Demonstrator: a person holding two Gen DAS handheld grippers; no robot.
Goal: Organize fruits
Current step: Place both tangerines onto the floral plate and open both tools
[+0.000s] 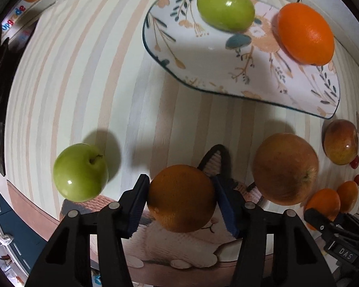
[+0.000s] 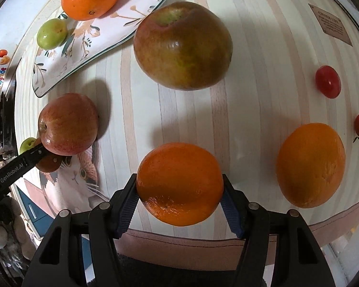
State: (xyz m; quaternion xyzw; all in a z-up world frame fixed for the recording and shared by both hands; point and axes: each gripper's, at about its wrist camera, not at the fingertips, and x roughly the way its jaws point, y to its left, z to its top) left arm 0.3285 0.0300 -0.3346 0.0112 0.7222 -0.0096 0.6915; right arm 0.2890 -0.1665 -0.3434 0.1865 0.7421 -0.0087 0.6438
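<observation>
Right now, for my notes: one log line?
left tongs: shut on orange | right tongs: shut on second orange | plate: two fruits

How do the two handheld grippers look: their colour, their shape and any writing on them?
Both the left gripper and the right gripper are black, angular frames with silver rivets and ribbed dark-blue finger pads. White "GenRobot.AI" lettering runs along the left one's side. No cables or sleeves show.

This looks like a home, at a dining or kitchen table [image 1: 88,76] under a pale striped cloth. A floral ceramic plate [image 1: 203,67] sits on it, loose fruit lying beside the plate. Near the table's edge lies a mat printed with a cartoon cat [image 2: 79,174]. Beyond the far edge from the plate, colourful fridge-style magnets [image 1: 14,16] show.
</observation>
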